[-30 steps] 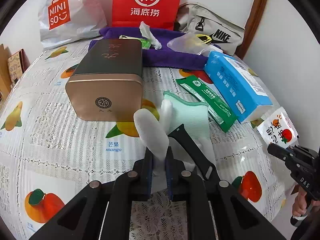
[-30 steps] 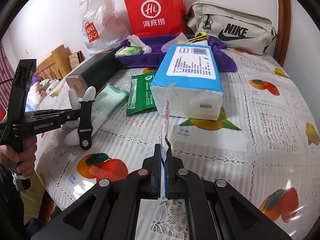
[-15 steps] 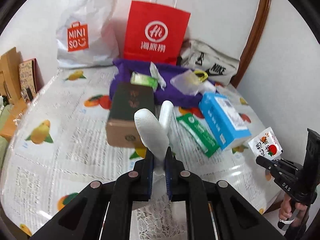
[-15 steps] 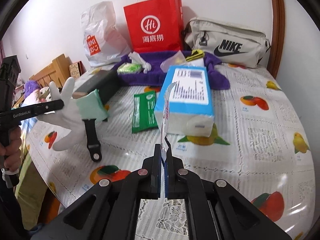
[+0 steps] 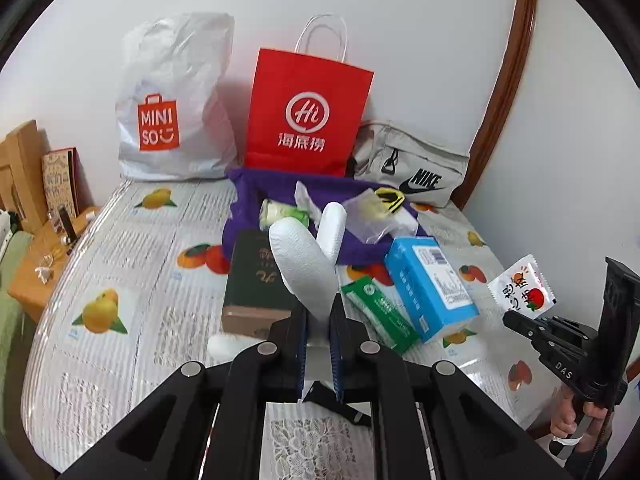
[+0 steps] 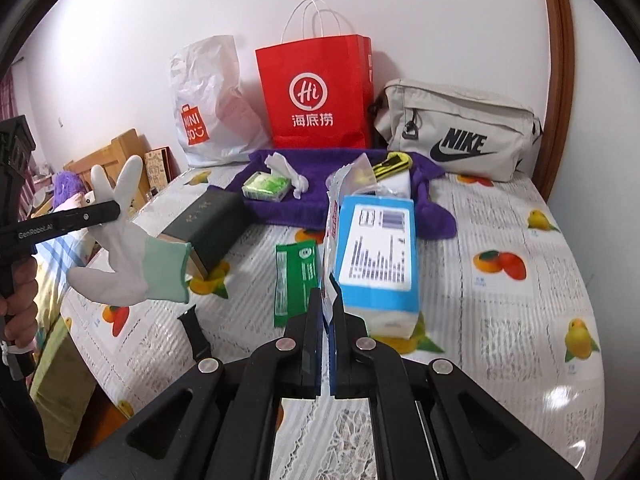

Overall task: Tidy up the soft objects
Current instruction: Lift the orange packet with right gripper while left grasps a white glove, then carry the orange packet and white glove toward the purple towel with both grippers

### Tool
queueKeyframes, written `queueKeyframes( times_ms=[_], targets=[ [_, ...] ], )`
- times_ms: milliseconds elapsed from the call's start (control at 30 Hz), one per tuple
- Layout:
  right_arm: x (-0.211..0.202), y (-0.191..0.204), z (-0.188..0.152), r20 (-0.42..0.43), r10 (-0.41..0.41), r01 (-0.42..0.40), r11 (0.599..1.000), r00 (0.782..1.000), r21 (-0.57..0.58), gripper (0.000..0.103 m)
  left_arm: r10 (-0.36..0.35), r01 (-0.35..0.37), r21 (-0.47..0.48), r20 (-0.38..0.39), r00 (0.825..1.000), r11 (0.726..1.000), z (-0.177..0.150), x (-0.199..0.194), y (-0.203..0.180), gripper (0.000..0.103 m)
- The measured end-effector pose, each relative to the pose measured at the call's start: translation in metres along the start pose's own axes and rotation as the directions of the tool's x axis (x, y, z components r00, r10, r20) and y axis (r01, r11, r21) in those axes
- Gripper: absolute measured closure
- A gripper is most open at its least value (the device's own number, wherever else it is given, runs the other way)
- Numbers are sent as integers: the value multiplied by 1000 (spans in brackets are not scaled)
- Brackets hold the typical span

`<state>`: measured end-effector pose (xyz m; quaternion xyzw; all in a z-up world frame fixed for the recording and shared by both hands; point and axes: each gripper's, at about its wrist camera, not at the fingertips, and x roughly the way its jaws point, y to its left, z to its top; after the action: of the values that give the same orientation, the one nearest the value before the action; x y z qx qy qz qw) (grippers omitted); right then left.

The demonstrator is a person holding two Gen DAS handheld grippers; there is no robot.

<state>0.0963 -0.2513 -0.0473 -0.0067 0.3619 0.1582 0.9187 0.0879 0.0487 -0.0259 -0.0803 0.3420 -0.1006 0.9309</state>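
Glove (image 6: 128,268), white with a mint cuff, hangs in the air clamped in the left gripper (image 5: 319,322), off the table's (image 6: 500,320) left edge. The right gripper (image 6: 328,312) is closed on a small sauce packet (image 5: 522,289), held edge-up above the blue tissue pack (image 6: 376,248). Both loads likely go forward: the purple cloth (image 6: 352,196) and bags lie straight ahead, the glove's fingers pointing that way.

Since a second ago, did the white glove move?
Yes. The white glove rose off the table, now hanging left of the dark box.
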Motion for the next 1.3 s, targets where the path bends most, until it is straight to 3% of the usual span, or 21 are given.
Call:
queueKeyframes(
  times_ms=[600, 1300],
  targets=[
    [24, -6, 66, 21, 29, -29, 1000, 999, -2, 101, 5, -5, 13, 19, 1000, 1000, 54, 10, -7, 93],
    [96, -24, 127, -3, 52, -52, 999, 999, -3, 101, 23, -23, 6, 11, 1000, 1000, 114, 81, 13, 93]
  ],
)
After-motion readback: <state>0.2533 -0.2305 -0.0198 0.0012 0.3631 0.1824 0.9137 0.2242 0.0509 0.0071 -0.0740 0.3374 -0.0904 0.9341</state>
